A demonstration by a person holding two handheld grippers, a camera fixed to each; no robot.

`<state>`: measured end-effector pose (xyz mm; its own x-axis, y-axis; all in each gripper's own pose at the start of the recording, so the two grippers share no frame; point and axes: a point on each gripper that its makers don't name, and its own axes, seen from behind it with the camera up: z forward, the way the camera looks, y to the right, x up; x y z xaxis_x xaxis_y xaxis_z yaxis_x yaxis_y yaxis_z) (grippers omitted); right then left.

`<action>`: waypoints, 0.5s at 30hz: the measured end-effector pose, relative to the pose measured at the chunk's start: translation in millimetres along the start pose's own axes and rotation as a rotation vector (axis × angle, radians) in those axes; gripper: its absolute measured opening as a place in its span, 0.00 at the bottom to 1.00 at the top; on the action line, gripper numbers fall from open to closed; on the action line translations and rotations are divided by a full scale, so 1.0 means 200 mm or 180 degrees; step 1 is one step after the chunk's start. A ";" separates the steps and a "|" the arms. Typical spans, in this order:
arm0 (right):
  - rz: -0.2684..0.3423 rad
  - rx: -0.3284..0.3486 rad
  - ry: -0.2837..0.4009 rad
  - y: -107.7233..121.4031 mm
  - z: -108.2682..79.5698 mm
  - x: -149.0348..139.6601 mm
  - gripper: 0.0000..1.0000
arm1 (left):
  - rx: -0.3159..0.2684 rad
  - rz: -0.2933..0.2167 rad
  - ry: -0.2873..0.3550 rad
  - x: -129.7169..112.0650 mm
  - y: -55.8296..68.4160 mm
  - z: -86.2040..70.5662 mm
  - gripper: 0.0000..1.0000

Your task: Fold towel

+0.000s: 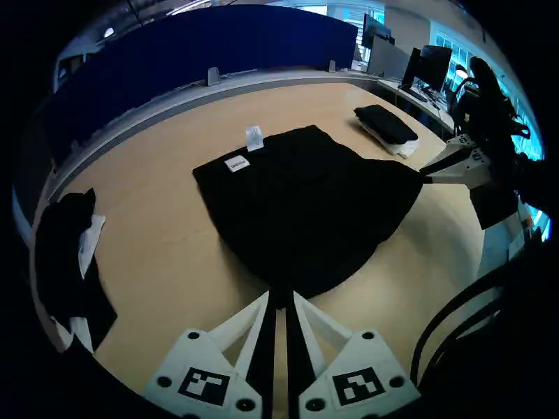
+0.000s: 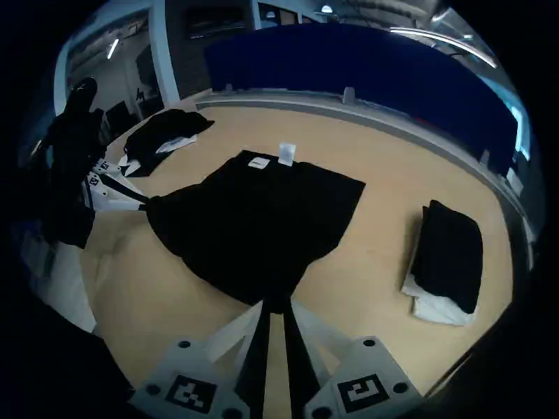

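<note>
Black towel, near corners pinched by left gripper and right gripper — next, probably, carry toward twelve o'clock.

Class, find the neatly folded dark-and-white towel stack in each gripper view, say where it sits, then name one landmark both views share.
Left gripper view: the folded stack lies at the upper right, past the spread black towel.
Right gripper view: the folded stack lies at the right, level with the towel's near part.
Shared landmark: the white label lying flat by the towel's far edge.
</note>
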<state>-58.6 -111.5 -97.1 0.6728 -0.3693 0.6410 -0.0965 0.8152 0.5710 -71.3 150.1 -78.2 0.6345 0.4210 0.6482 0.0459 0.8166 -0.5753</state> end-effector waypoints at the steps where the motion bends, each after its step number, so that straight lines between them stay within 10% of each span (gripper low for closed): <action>1: -0.0003 -0.0001 0.0007 0.00 -0.01 0.01 0.13 | 0.0001 -0.0013 0.0007 0.01 0.00 -0.01 0.09; 15: 0.0007 0.0021 0.0113 -0.05 -0.17 0.13 0.13 | -0.0011 -0.0252 0.0140 0.12 0.01 -0.20 0.09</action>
<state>-15.1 -112.9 -104.0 0.6983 -0.3514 0.6236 -0.1028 0.8130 0.5732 -25.3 146.3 -84.6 0.6620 0.3373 0.6693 0.0999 0.8453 -0.5249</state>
